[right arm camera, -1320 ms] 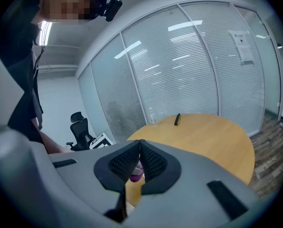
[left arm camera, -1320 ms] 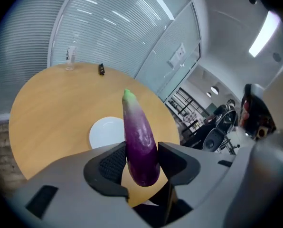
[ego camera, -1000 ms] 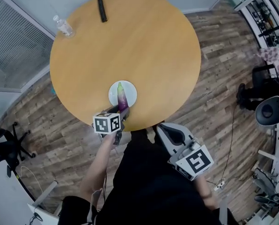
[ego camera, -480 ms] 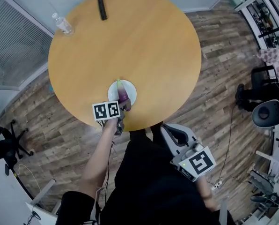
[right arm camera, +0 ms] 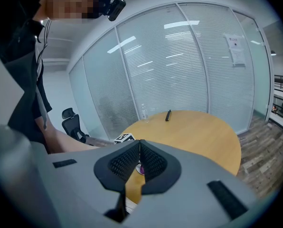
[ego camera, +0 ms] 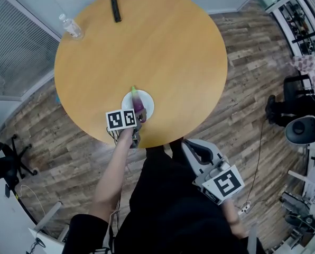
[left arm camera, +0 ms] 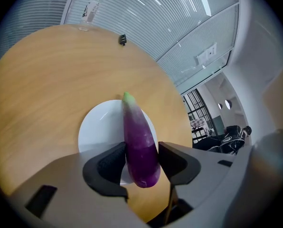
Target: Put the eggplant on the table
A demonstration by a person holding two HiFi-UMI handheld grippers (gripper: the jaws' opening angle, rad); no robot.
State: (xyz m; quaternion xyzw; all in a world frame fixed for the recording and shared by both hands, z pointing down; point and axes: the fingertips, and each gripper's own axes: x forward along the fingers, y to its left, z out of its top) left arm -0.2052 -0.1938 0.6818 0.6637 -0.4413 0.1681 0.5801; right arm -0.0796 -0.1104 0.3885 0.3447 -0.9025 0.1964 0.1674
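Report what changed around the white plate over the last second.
The left tool moved in toward the round white plate. Its jaws now straddle the purple eggplant, with no firm squeeze evident. Unchanged: the eggplant lies on the plate, the right tool hangs shut off the round wooden table, and the clear plastic bottle and slim black object sit at the far edge.

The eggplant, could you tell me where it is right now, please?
In the head view, the eggplant lies on the plate near the table's near edge, its near end between the fingers of the left gripper.
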